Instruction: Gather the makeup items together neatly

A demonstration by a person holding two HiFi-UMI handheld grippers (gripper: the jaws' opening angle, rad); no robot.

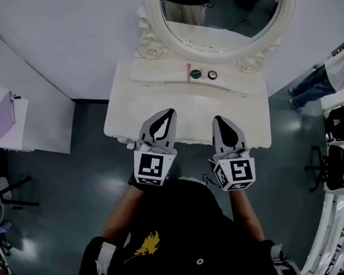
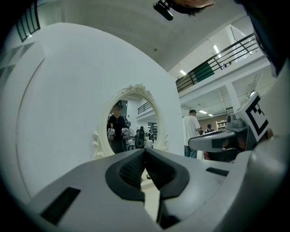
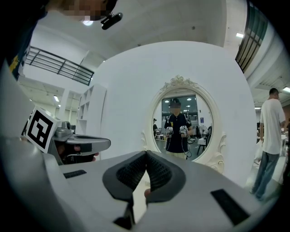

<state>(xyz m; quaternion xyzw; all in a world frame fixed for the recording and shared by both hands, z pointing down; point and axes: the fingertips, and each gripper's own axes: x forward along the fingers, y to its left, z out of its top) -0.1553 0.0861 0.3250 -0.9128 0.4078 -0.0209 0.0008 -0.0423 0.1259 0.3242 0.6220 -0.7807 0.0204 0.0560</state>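
Observation:
On the white dressing table [image 1: 157, 105], near the mirror's foot, lie a pink stick [image 1: 188, 72], a green round compact [image 1: 195, 73] and a small dark-and-white round jar [image 1: 212, 74]. My left gripper [image 1: 170, 111] hovers over the table's front half, shut and empty. My right gripper [image 1: 218, 118] hangs over the front edge beside it, also shut with nothing in it. In the left gripper view the left gripper [image 2: 145, 150] shows its jaws closed tip to tip, and so does the right gripper [image 3: 146, 152] in the right gripper view. Both point toward the oval mirror [image 3: 183, 127].
The ornate white oval mirror [image 1: 223, 11] stands at the back of the table against a white wall. A person in a white shirt [image 3: 270, 140] stands at the right. A side table [image 1: 4, 120] with a pink item is at the left; chairs [image 1: 338, 166] are at the right.

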